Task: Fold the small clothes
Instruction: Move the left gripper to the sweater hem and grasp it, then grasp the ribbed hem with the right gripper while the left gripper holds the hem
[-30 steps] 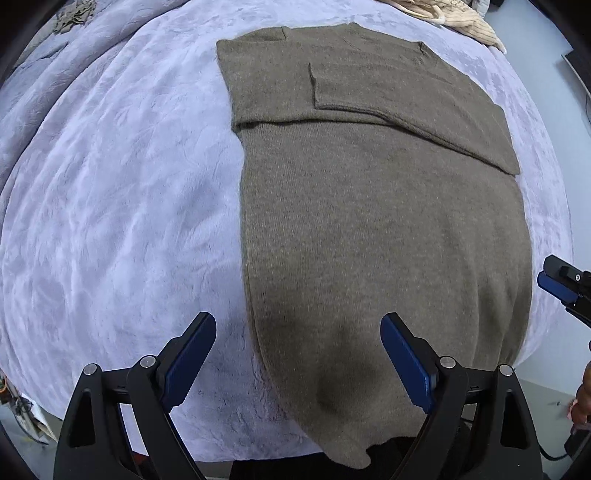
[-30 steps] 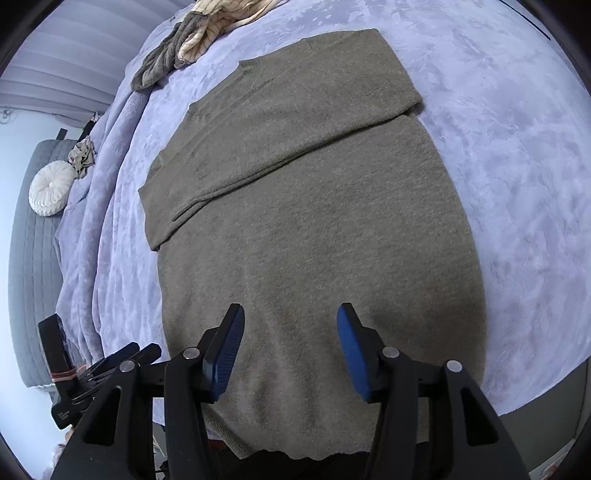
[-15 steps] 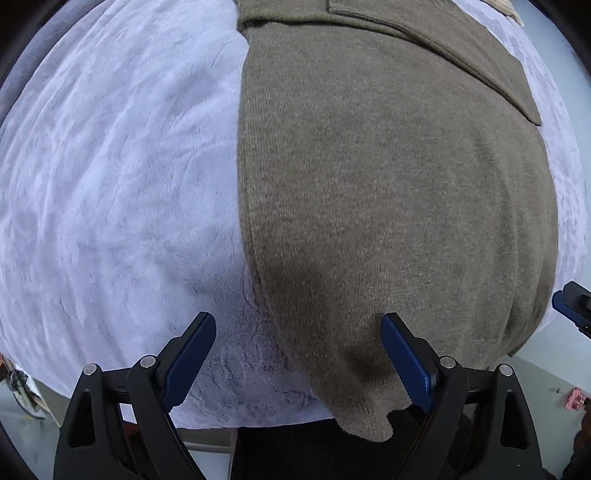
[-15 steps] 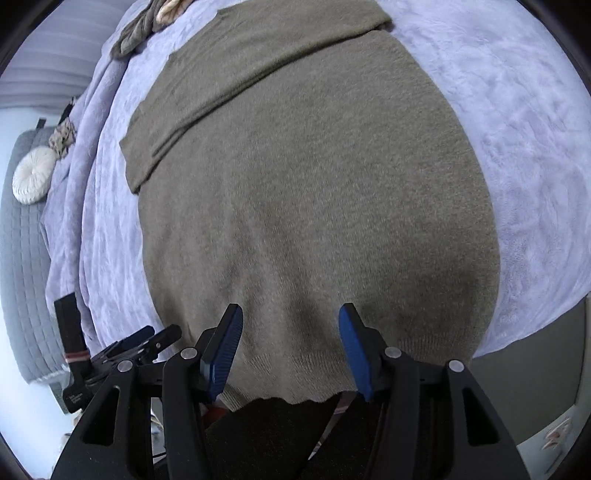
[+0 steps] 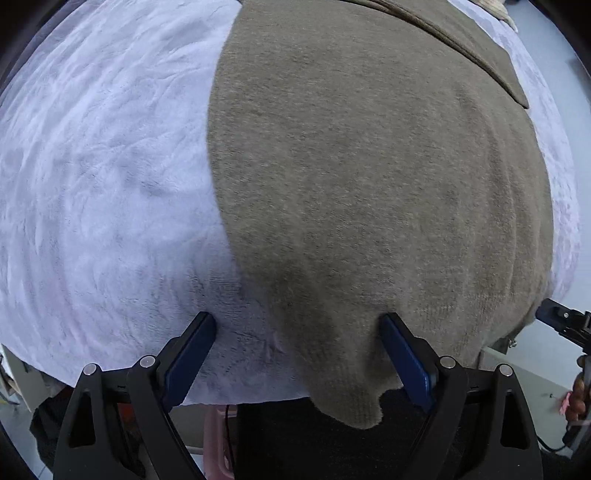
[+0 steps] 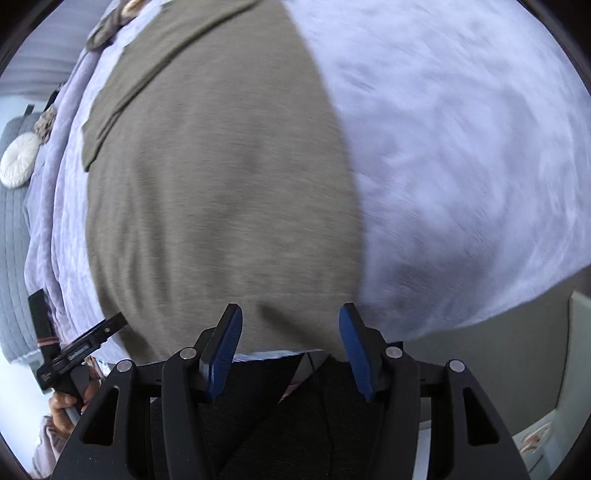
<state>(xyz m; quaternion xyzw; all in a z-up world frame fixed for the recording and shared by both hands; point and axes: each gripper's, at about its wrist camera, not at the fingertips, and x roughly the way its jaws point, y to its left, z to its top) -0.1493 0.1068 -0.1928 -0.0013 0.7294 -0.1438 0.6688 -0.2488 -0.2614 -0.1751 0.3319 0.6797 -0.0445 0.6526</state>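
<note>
An olive-brown knit sweater [image 5: 369, 184] lies flat on a lavender blanket [image 5: 92, 184], sleeves folded across its far end, its hem hanging over the near bed edge. My left gripper [image 5: 295, 354] is open, low at the hem's left corner, jaws wide apart with the corner between them. My right gripper [image 6: 291, 347] is open at the hem's right part; the sweater [image 6: 221, 184] fills the left of its view. Each gripper shows at the edge of the other's view: the right one [image 5: 565, 325], the left one [image 6: 85, 343].
The blanket [image 6: 461, 166] spreads to the right of the sweater. A round white cushion [image 6: 18, 162] lies on a grey sofa at far left. A pile of other clothes [image 6: 110, 26] lies at the far end of the bed. Dark clothing shows below both grippers.
Both grippers have come down and forward to the sweater's hem at the near bed edge. The sweater now fills the views. Both stay open.
</note>
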